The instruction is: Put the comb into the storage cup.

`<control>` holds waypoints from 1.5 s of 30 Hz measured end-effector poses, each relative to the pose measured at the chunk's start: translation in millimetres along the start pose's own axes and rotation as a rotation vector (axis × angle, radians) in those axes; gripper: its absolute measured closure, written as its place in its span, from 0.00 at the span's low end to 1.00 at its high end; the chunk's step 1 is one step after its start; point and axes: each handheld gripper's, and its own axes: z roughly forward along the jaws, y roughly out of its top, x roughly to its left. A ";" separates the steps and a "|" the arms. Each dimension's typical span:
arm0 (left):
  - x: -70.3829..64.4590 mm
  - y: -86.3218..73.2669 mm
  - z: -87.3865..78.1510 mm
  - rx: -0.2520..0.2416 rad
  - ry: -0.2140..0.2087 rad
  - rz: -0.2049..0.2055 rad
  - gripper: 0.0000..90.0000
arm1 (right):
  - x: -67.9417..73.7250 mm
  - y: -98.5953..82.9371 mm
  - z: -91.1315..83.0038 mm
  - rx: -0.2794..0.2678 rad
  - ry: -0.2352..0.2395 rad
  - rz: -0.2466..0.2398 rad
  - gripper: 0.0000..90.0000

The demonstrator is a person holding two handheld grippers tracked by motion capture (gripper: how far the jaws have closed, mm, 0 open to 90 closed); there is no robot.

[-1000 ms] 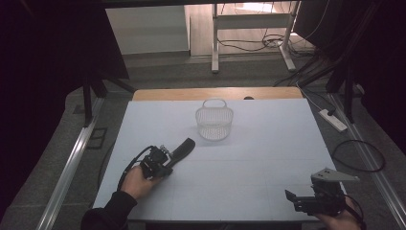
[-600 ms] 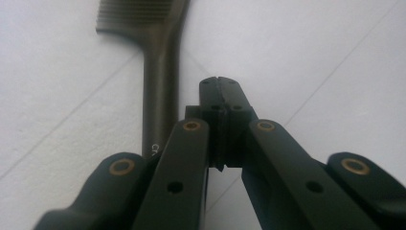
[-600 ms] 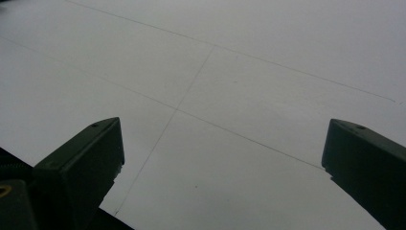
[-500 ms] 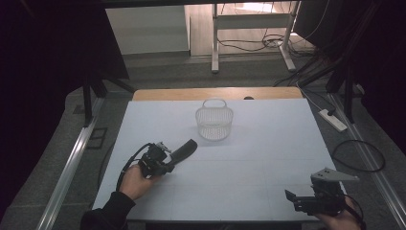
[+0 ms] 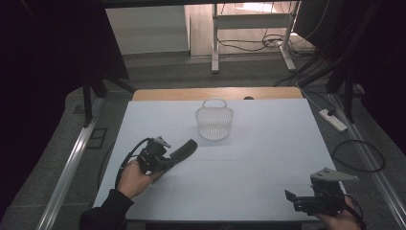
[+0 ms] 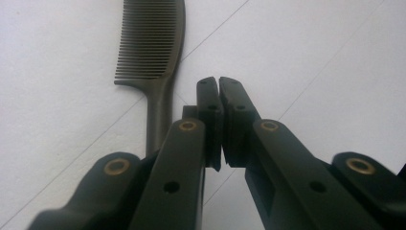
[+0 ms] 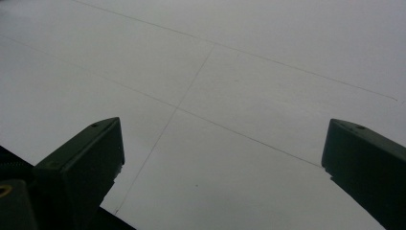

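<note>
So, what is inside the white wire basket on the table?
Through the mesh of the white wire basket only the white table shows; nothing seems to lie in it, though its very bottom is hard to see.

left hand-held gripper closed; right hand-held gripper spread wide.

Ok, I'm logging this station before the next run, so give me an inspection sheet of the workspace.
Surface: white table, faint seam lines, wooden edge at the far side.
Job's things: dark comb flat on the table, beside the left gripper, not between its jaws; white mesh basket upright, farther back.
Clutter: nothing seen.
Grippers: left jaws shut on nothing; right gripper open, at the near right corner.
Cables: black cable trails from the left gripper.
Surroundings: power strip and floor cables.
</note>
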 end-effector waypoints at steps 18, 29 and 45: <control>23.5 -4.1 -1.1 0.004 0.024 -0.086 0.25 | -0.1 0.1 0.3 0.003 0.002 0.000 0.02; 33.0 -5.1 0.0 0.023 0.021 -0.031 0.00 | -0.4 0.2 0.6 0.006 0.003 0.003 0.02; 31.7 -14.4 30.7 0.084 0.051 0.023 0.00 | -0.4 0.3 0.6 0.006 0.004 0.003 0.02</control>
